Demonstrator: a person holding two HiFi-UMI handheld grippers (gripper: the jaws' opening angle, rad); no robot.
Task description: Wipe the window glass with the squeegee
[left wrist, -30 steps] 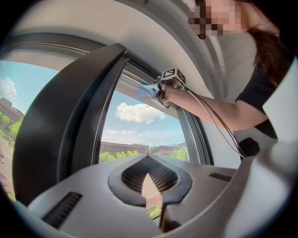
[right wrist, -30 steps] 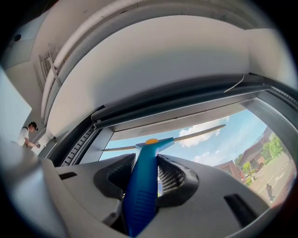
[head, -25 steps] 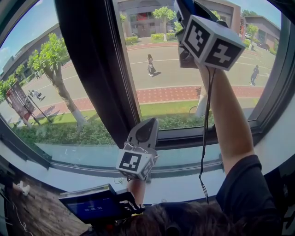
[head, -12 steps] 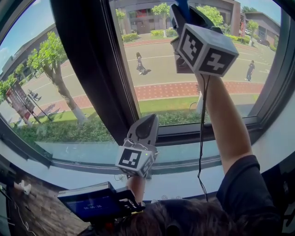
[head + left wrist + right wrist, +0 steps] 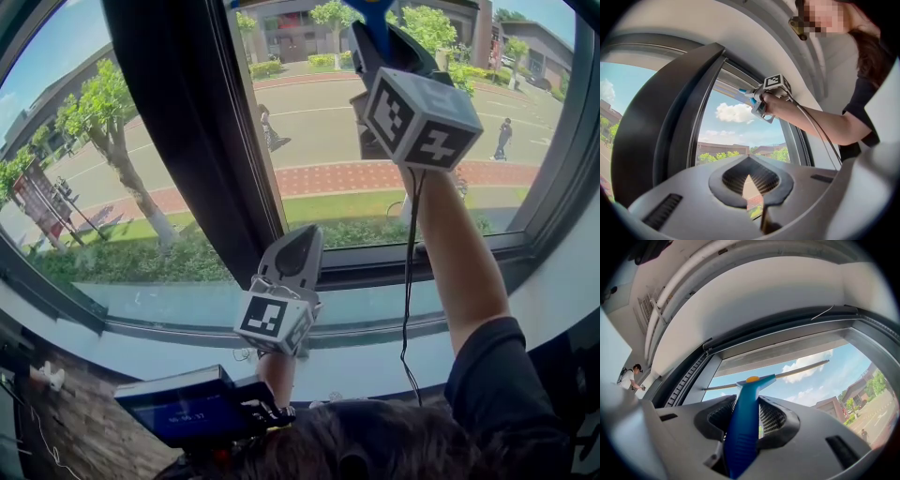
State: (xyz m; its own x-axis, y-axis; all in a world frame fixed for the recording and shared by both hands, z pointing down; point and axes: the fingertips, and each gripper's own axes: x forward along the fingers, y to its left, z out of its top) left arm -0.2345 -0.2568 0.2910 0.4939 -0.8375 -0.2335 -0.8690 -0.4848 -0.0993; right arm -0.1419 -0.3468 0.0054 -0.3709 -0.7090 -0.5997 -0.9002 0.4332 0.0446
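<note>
As the right gripper (image 5: 748, 403) clamps it, the squeegee (image 5: 740, 439) juts forward.

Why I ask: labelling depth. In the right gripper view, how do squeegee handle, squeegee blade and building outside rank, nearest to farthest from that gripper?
1. squeegee handle: clamped in the jaws of the right gripper.
2. squeegee blade: ahead, above centre.
3. building: far outside, lower right.
</note>
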